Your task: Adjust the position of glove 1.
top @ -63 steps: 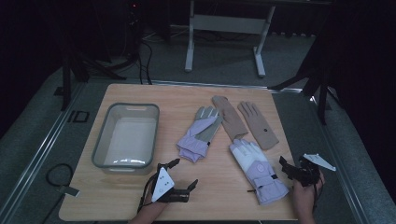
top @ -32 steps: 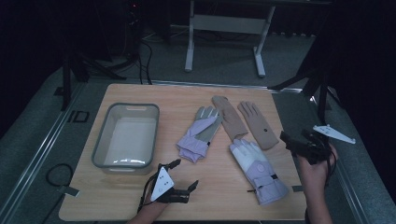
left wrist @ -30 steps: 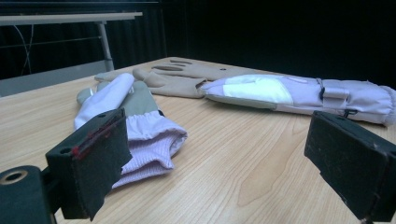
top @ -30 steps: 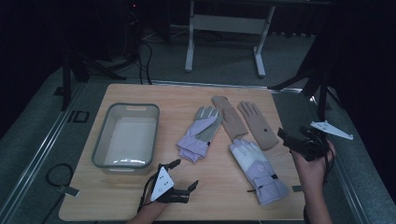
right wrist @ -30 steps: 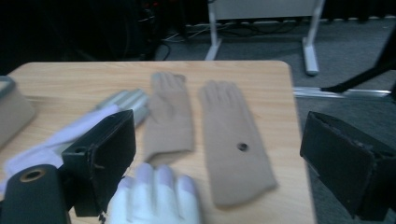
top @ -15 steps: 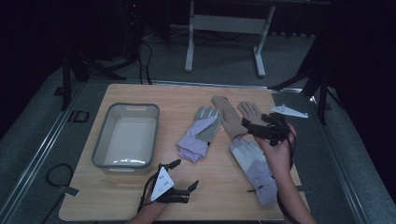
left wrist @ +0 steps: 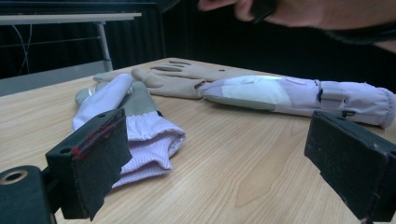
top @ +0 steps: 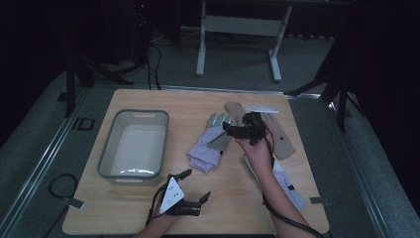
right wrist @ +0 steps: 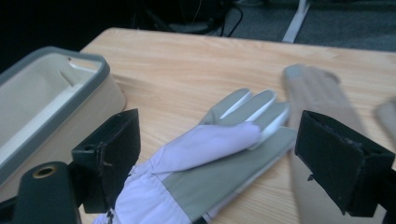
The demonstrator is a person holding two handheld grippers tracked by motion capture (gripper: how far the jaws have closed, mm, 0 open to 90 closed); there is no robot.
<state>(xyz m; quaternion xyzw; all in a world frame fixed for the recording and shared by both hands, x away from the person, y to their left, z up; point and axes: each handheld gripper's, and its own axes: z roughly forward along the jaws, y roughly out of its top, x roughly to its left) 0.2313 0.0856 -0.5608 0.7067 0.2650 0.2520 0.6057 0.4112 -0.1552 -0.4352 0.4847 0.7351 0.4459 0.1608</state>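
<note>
Now the right gripper (top: 232,130) hovers over the lilac glove (top: 210,145), its two black, block-shaped jaws spread wide with nothing between them. Seen along those jaws in the right gripper view, the glove (right wrist: 205,172) lies flat just below and between them: soft lilac fabric on the back, a smooth grey palm panel, and pale grey fingertips pointing away from the tool. Beyond the left-hand jaw in that view stands a tub (right wrist: 42,107), a rounded rectangular plastic box with cream walls and a darker grey rim. Past the glove's fingertips lie the tan gloves (top: 277,134), flat and matte, blurred in the right gripper view.

The left gripper (top: 190,194) sits low near the near edge of the wooden table (top: 237,208), jaws likewise held far apart and gripping nothing. Its pads look rough and scuffed, with a reddish trace on the edge of one. In the left gripper view, just ahead of the left-hand jaw, the lilac glove's ribbed knit cuff (left wrist: 149,149) bunches in soft folds. Farther ahead, a second lilac glove (left wrist: 299,95) stretches lengthwise across the light, straight-grained tabletop, with a gathered cuff and a small strap near the wrist. The tan gloves lie behind it.
</note>
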